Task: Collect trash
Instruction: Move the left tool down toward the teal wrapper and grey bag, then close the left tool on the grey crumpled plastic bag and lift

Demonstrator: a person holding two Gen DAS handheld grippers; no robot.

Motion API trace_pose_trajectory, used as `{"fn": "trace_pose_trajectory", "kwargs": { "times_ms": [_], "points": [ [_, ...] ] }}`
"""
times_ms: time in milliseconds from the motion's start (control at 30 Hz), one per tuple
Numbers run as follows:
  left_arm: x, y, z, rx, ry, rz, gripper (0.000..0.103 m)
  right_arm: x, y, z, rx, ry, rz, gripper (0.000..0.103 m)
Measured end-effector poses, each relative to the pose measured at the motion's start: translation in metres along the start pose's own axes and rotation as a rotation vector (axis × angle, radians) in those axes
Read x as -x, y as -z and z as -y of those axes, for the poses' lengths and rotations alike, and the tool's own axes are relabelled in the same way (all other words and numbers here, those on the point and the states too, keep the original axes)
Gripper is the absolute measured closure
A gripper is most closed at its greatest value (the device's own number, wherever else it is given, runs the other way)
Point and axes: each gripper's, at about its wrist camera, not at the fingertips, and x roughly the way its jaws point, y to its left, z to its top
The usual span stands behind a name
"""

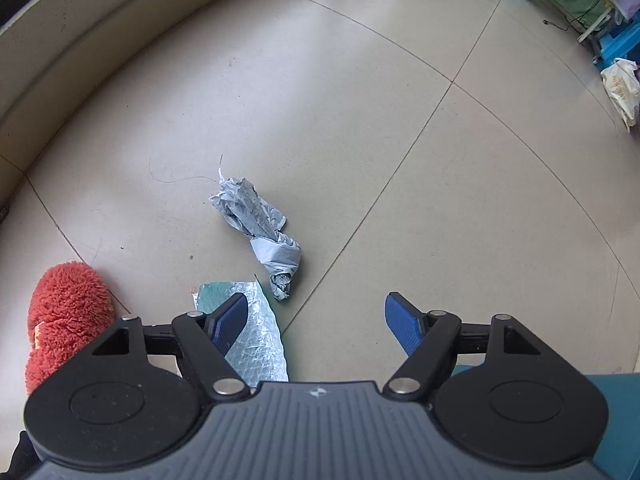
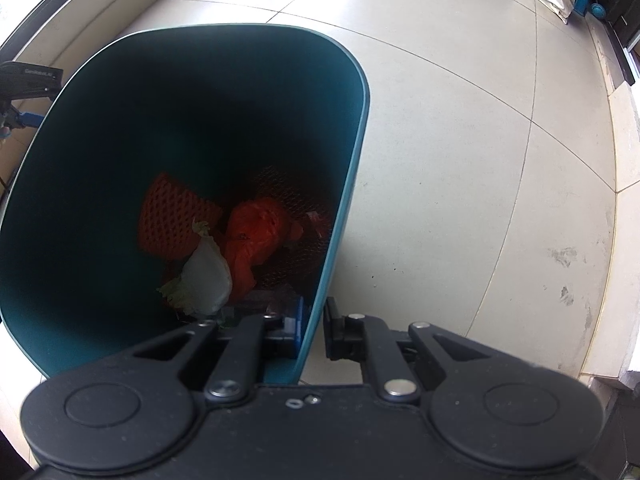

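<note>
In the left wrist view a crumpled grey plastic bag (image 1: 260, 228) lies on the tiled floor, ahead of my left gripper (image 1: 316, 318), which is open with nothing between its blue pads. A piece of silvery bubble wrap (image 1: 256, 340) lies under the left finger. In the right wrist view my right gripper (image 2: 316, 328) is shut on the rim of a teal bin (image 2: 352, 184), one finger inside and one outside. Inside the bin lie an orange foam net (image 2: 172, 220), an orange-red plastic bag (image 2: 256, 236) and a pale cabbage leaf (image 2: 204, 276).
A fluffy red slipper (image 1: 64, 316) sits at the left of the left gripper. A low beige ledge (image 1: 60, 48) curves along the far left. A white bag (image 1: 620, 88) and blue furniture (image 1: 616, 44) stand at the far right. The other gripper (image 2: 28, 80) shows at the right view's left edge.
</note>
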Motion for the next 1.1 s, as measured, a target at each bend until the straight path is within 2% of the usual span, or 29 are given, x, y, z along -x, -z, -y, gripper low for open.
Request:
{"fn": "trace_pose_trajectory", "kwargs": {
  "times_ms": [167,400,567,600,667,700,733,867,1100],
  "points": [
    [-0.055,-0.018,-0.008,0.035,-0.054,-0.055,0.028,-0.003,-0.005,-0.010,0.037,-0.005,-0.008,0.093],
    [-0.118,-0.038,-0.016,0.070,-0.063,-0.114,0.028,-0.004,-0.007,-0.011,0.063,-0.010,-0.008,0.093],
    [-0.144,-0.042,-0.022,0.084,-0.090,-0.145,0.029,-0.004,-0.005,-0.008,0.053,-0.019,-0.018,0.093],
    [-0.146,-0.042,-0.023,0.083,-0.092,-0.148,0.029,-0.007,-0.007,-0.009,0.049,-0.021,-0.021,0.093],
    [-0.148,-0.041,-0.023,0.077,-0.103,-0.155,0.044,-0.012,-0.014,-0.010,0.040,-0.024,-0.027,0.093],
    [-0.152,-0.042,-0.025,0.077,-0.105,-0.164,0.055,-0.012,-0.014,-0.010,0.038,-0.024,-0.028,0.093],
    [-0.154,-0.042,-0.025,0.077,-0.112,-0.175,0.058,-0.015,-0.016,-0.009,0.038,-0.022,-0.029,0.093],
    [-0.144,-0.040,-0.024,0.080,-0.111,-0.134,0.060,-0.016,-0.016,-0.009,0.045,-0.017,-0.025,0.093],
    [-0.090,-0.029,-0.016,0.091,-0.026,-0.089,0.060,-0.015,-0.016,-0.012,0.036,-0.007,-0.016,0.094]
  ]
}}
